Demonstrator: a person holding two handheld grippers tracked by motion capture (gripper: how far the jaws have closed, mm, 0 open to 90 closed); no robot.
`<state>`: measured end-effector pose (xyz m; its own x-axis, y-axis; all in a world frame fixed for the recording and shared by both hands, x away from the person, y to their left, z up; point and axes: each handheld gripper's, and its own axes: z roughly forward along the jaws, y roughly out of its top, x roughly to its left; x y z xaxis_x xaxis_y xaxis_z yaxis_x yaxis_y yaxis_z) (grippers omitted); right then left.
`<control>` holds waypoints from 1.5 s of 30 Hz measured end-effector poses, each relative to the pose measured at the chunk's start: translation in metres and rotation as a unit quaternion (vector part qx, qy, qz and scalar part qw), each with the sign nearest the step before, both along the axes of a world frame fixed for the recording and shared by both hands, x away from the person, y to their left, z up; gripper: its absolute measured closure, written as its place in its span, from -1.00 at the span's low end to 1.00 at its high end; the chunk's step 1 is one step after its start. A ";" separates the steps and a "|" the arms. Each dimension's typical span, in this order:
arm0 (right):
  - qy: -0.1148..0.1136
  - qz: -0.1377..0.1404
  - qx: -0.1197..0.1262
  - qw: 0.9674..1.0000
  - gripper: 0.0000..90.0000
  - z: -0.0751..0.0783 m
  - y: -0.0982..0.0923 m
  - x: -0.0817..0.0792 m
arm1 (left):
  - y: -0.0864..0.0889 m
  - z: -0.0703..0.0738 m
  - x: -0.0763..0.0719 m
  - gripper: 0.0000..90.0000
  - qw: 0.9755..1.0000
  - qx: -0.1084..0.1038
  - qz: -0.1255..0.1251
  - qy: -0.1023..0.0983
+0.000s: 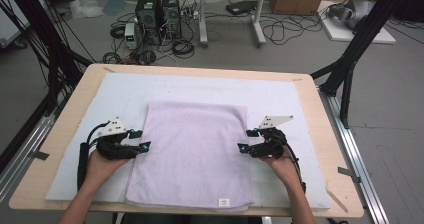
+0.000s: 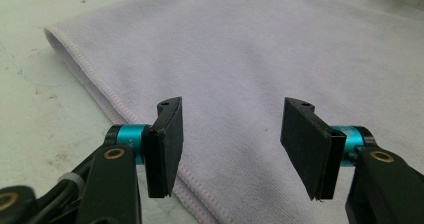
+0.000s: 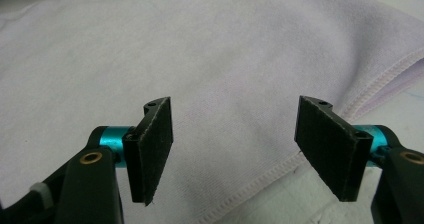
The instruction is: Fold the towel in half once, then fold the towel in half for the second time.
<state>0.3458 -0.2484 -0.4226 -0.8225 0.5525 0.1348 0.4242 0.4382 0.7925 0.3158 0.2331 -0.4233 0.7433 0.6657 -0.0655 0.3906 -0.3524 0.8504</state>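
A pale lilac towel (image 1: 192, 151), folded into a soft rectangle with a stitched hem and a fine terry nap, lies flat on a white felt-like mat (image 1: 280, 96) that covers the rounded wooden table (image 1: 320, 134). The left gripper (image 1: 139, 140) sits just at the towel's left edge, its jaws standing wide apart with nothing between them. In the left gripper view the flat black pads (image 2: 167, 144) hang over the hem, the cloth spreading ahead of them and the bare, smudged mat off to their left side. The right gripper (image 1: 246, 140) sits at the opposite edge, jaws likewise wide and holding nothing. Its view has the doubled, piped edge of the towel (image 3: 240, 59) running under and past the right-hand pad. A small white label (image 1: 223, 201) sits at the towel's near hem, nearer the right gripper.
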 end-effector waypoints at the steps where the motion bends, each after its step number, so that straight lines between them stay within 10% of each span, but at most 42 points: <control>1: 0.001 0.002 0.000 1.000 -0.33 0.001 0.001 0.002 | 0.000 0.001 0.001 -0.05 1.000 0.003 -0.002 0.000; 27: 0.007 -0.001 -0.019 1.000 -0.33 0.043 0.008 0.093 | 0.012 0.052 0.100 0.06 0.999 0.036 0.026 0.012; 32: -0.009 -0.030 -0.024 0.999 -0.25 0.037 0.004 0.110 | 0.014 0.040 0.125 0.14 0.998 0.044 0.048 0.026; 40: 0.039 -0.061 -0.047 0.996 -0.27 0.005 -0.002 0.127 | 0.008 0.007 0.146 0.17 0.994 0.050 0.072 0.060; 45: 0.042 -0.079 -0.067 0.994 -0.29 -0.008 -0.003 0.134 | 0.004 -0.012 0.155 -0.14 0.986 0.064 0.124 0.086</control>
<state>0.4794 -0.2515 -0.4307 -0.7139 0.6907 0.1155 0.5573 0.4605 0.6909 0.4703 0.2370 -0.4351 0.5418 0.8367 -0.0794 0.6124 -0.3283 0.7192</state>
